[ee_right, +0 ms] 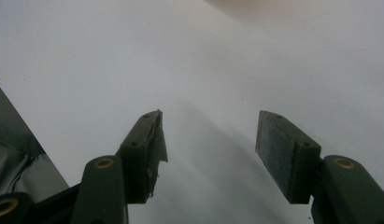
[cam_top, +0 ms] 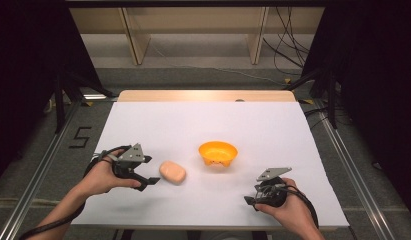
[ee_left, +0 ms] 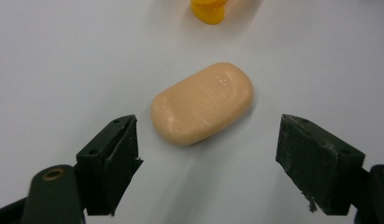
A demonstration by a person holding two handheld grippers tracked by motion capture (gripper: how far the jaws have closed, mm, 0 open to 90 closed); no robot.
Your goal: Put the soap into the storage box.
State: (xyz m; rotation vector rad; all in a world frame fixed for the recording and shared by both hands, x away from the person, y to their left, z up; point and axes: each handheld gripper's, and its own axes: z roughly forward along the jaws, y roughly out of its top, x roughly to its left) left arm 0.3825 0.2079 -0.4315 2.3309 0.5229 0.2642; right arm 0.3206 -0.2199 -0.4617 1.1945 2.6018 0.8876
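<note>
Nearest the person, the right gripper (cam_top: 254, 199) sits close to the white table's (cam_top: 203, 205) front edge, jaws apart over bare surface with free room around. The left gripper (cam_top: 149, 170) has its jaws spread wide, gripping nothing. Just ahead of them, untouched, lies the smooth peach oval soap bar (ee_left: 202, 103), flat on the table. Farther on stands a small orange plastic bowl (cam_top: 218, 153), apparently empty, well apart from the far edge.

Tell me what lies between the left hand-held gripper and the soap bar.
Nothing: in the left gripper view only bare white table separates the open left hand-held gripper from the peach soap bar.
</note>
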